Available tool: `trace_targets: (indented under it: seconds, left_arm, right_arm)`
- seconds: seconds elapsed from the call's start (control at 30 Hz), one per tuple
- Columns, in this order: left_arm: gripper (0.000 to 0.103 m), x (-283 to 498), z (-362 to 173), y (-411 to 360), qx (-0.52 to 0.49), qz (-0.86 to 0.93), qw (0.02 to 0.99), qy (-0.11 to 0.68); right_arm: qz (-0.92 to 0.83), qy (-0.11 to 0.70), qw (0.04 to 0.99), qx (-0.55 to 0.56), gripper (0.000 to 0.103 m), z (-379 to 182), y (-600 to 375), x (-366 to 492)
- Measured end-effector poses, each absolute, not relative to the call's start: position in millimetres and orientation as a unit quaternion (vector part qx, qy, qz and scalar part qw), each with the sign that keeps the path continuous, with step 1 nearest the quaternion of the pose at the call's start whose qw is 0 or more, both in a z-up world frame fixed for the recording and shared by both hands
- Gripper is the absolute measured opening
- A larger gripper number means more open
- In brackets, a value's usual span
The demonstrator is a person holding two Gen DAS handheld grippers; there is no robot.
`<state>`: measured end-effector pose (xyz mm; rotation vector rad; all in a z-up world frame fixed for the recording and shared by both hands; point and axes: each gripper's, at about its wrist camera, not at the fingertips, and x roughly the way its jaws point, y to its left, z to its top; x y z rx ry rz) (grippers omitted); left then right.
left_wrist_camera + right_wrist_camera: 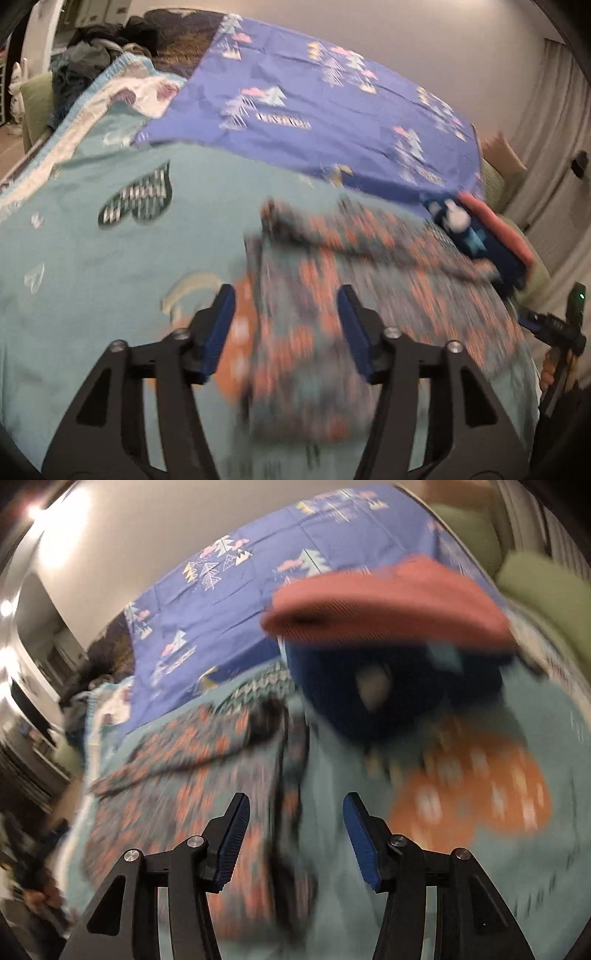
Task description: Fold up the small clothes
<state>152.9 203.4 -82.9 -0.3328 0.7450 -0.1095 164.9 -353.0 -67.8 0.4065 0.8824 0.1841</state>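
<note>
The small patterned garment point(332, 280), grey-teal with orange blotches, lies on the teal bedspread point(92, 258) of the bed, partly folded, with one fold ridge running across its upper part; the blur hides its exact edges.

On the left, the left claw point(286, 317) is spread, its blue pads apart and pinching nothing. The garment's left edge lies between and below the pads in the left wrist view; whether they touch the cloth I cannot tell.

Further right, the right claw point(295, 823) is also spread and empty. In the right wrist view its left pad stands over the garment point(192, 775) and its right pad over bare bedspread, so the garment's right edge runs between them.

At the far right a stack of folded clothes point(388, 602), a coral piece on a dark blue one, sits just beyond the garment.

The step in hand seems to be laying the fold down and letting go. To do it well, I would judge:
- Keep both claws spread while drawing them clear, so no pad drags the top layer.
- Check that the folded edges line up before the next grasp.
- For the next fold, take both layers at matching corners, level with each other.
- Keep clear of the stack, which a sweep could topple.
</note>
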Motion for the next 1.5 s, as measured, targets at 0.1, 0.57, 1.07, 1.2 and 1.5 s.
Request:
trace_targets:
  seconds: [0.1, 0.57, 1.07, 1.2, 1.5]
  left_arm:
    - [0.065, 119.9, -104.6, 199.0, -0.191, -0.072, 0.896, 0.395]
    - [0.008, 159.0, -159.0, 200.5, -0.370, -0.084, 0.836, 0.397]
    - [0.005, -21.8, -78.1, 162.6, -0.239, -0.161, 0.870, 0.400]
    - [0.006, -56.9, -107.6, 157.9, -0.212, -0.142, 0.856, 0.449]
    - [0.047, -52.3, -65.8, 184.7, -0.139, -0.060, 0.913, 0.380]
  right_arm:
    - [0.120, 0.446, 0.853, 0.245, 0.054, -84.6, -357.4, 132.6]
    - [0.155, 0.463, 0.811, 0.324, 0.008, -114.7, -317.1, 185.9]
    - [0.141, 0.463, 0.835, 0.262, 0.007, -63.1, -358.1, 0.8]
    - [0.094, 0.519, 0.815, 0.238, 0.015, -103.5, -368.6, -27.2]
    - [0.041, 0.418, 0.888, 0.188, 0.049, -44.6, -400.5, -4.1]
